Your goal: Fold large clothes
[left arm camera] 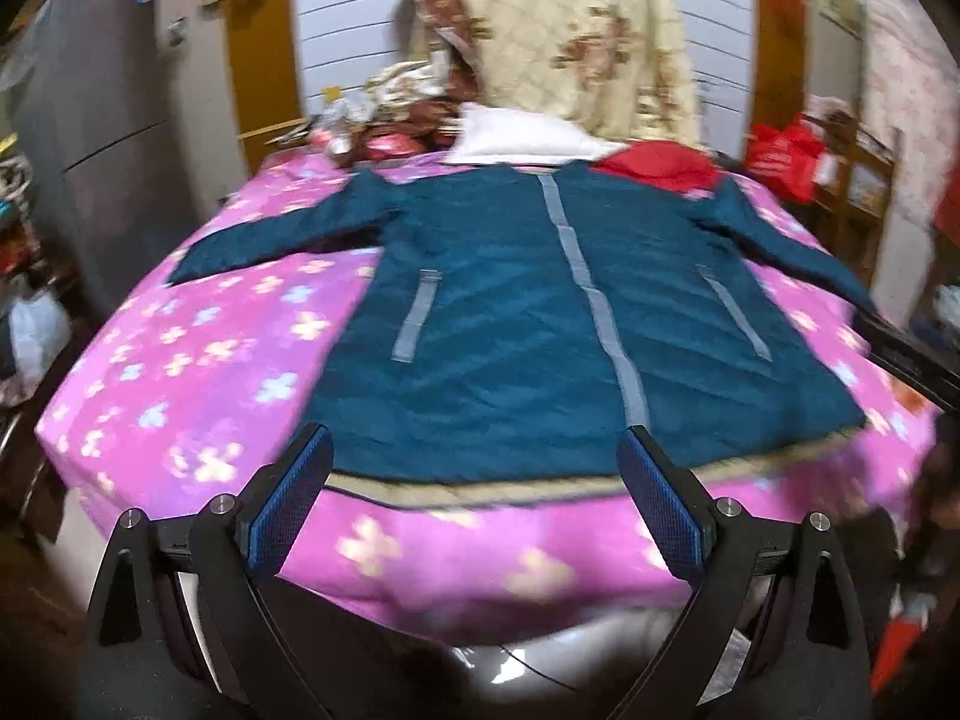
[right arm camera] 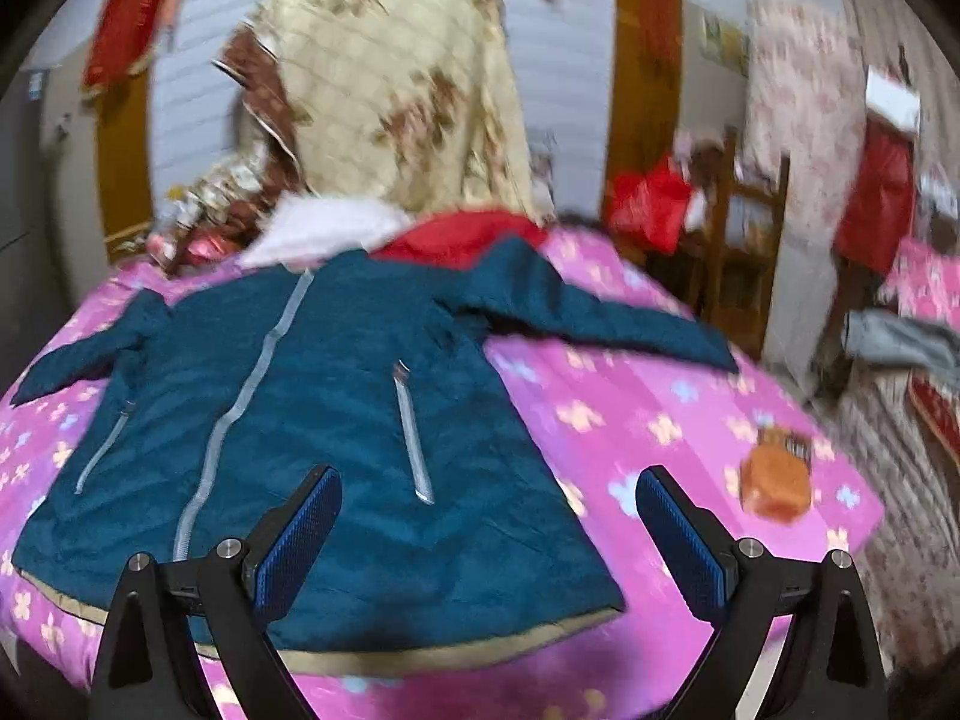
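Note:
A large teal quilted jacket (left arm camera: 510, 312) with a grey zip lies spread flat, front up, sleeves out, on a bed with a pink flowered sheet (left arm camera: 180, 360). Its hem faces me. My left gripper (left arm camera: 477, 450) is open and empty, held above the hem near the middle. In the right wrist view the jacket (right arm camera: 312, 396) fills the left half. My right gripper (right arm camera: 489, 489) is open and empty, above the jacket's right lower side and the sheet (right arm camera: 660, 408).
A red garment (left arm camera: 654, 168) and a white pillow (left arm camera: 516, 138) lie at the collar end. A cream quilted blanket (left arm camera: 576, 30) hangs behind. A small orange object (right arm camera: 774, 483) sits on the bed's right side. A wooden chair (right arm camera: 744, 228) with a red bag stands at right.

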Demonstrator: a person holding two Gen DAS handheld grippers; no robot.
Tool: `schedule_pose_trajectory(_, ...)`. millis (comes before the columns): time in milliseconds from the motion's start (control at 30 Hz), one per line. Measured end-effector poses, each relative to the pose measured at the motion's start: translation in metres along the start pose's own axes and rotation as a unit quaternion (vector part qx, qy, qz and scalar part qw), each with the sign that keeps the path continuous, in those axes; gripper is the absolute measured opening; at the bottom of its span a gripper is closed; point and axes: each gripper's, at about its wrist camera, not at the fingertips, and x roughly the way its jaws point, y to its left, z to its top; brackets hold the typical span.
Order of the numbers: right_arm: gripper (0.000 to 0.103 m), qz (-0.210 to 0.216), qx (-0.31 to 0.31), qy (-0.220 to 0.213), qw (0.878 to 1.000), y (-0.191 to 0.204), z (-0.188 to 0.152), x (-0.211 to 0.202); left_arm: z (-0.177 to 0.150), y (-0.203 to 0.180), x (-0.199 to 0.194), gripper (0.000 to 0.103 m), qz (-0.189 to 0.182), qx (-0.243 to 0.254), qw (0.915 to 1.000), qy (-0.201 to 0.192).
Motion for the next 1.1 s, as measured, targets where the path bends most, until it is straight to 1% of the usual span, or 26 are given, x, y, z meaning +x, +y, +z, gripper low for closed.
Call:
schedule_pose_trajectory(67, 0.097, 0.018, 0.038, 0.046, 0.998, -0.028, 0.002, 0.022, 0.01, 0.029, 0.017, 0.096, 0.022, -0.026, 0.9994, 0.008)
schedule_pose_trajectory(100, 0.09, 0.027, 0.051, 0.059, 0.997, -0.039, 0.001, 0.03, 0.015, 0.046, 0.029, 0.096, 0.031, -0.041, 0.9985, 0.019)
schedule_pose_trajectory(133, 0.081, 0.036, 0.065, 0.076, 0.994, -0.051, 0.0, 0.04, 0.018, 0.06, 0.041, 0.096, 0.03, -0.055, 0.9976, 0.03)
schedule_pose_trajectory(200, 0.079, 0.047, 0.085, 0.1, 0.99, -0.069, -0.003, 0.057, 0.021, 0.084, 0.062, 0.096, 0.026, -0.08, 0.9951, 0.053)
schedule_pose_trajectory(267, 0.079, 0.068, 0.098, 0.114, 0.986, -0.081, -0.007, 0.07, 0.025, 0.111, 0.089, 0.096, 0.005, -0.111, 0.9905, 0.081)
schedule_pose_trajectory(367, 0.079, 0.089, 0.109, 0.135, 0.981, -0.091, -0.009, 0.089, 0.027, 0.128, 0.118, 0.096, -0.023, -0.136, 0.984, 0.113)
schedule_pose_trajectory(467, 0.079, 0.113, 0.114, 0.151, 0.975, -0.09, -0.015, 0.102, 0.026, 0.135, 0.143, 0.096, -0.049, -0.152, 0.9782, 0.133)
schedule_pose_trajectory(533, 0.079, 0.119, 0.115, 0.159, 0.973, -0.088, -0.019, 0.11, 0.028, 0.137, 0.157, 0.096, -0.065, -0.161, 0.9739, 0.146)
schedule_pose_trajectory(633, 0.079, 0.131, 0.112, 0.169, 0.97, -0.081, -0.026, 0.116, 0.025, 0.139, 0.177, 0.096, -0.097, -0.184, 0.9638, 0.167)
schedule_pose_trajectory(667, 0.08, 0.132, 0.105, 0.169, 0.971, -0.077, -0.027, 0.116, 0.024, 0.137, 0.18, 0.096, -0.102, -0.188, 0.962, 0.17)
schedule_pose_trajectory(767, 0.079, 0.132, 0.084, 0.163, 0.974, -0.065, -0.029, 0.113, 0.022, 0.129, 0.187, 0.095, -0.105, -0.192, 0.9595, 0.178)
schedule_pose_trajectory(800, 0.073, 0.134, 0.081, 0.163, 0.974, -0.062, -0.029, 0.113, 0.022, 0.124, 0.185, 0.095, -0.098, -0.186, 0.9621, 0.174)
schedule_pose_trajectory(833, 0.062, 0.141, 0.08, 0.169, 0.972, -0.06, -0.029, 0.113, 0.022, 0.121, 0.186, 0.086, -0.099, -0.18, 0.9628, 0.176)
schedule_pose_trajectory(867, 0.057, 0.138, 0.078, 0.172, 0.972, -0.058, -0.029, 0.113, 0.023, 0.114, 0.184, 0.078, -0.082, -0.165, 0.9663, 0.179)
schedule_pose_trajectory(900, 0.041, 0.145, 0.078, 0.18, 0.97, -0.057, -0.029, 0.114, 0.023, 0.109, 0.183, 0.049, -0.065, -0.15, 0.9693, 0.184)
schedule_pose_trajectory(933, 0.03, 0.161, 0.085, 0.188, 0.965, -0.057, -0.03, 0.113, 0.022, 0.104, 0.181, 0.037, -0.055, -0.138, 0.9707, 0.189)
schedule_pose_trajectory(967, 0.028, 0.169, 0.091, 0.192, 0.962, -0.058, -0.032, 0.11, 0.023, 0.101, 0.176, 0.032, -0.052, -0.138, 0.9704, 0.191)
schedule_pose_trajectory(1000, 0.024, 0.172, 0.091, 0.192, 0.962, -0.058, -0.033, 0.107, 0.022, 0.102, 0.173, 0.025, -0.05, -0.142, 0.9698, 0.192)
schedule_pose_trajectory(1033, 0.021, 0.176, 0.089, 0.19, 0.962, -0.057, -0.035, 0.103, 0.022, 0.104, 0.168, 0.021, -0.05, -0.148, 0.9688, 0.193)
schedule_pose_trajectory(1100, 0.018, 0.182, 0.086, 0.19, 0.961, -0.059, -0.04, 0.093, 0.02, 0.11, 0.155, 0.017, -0.056, -0.16, 0.9665, 0.193)
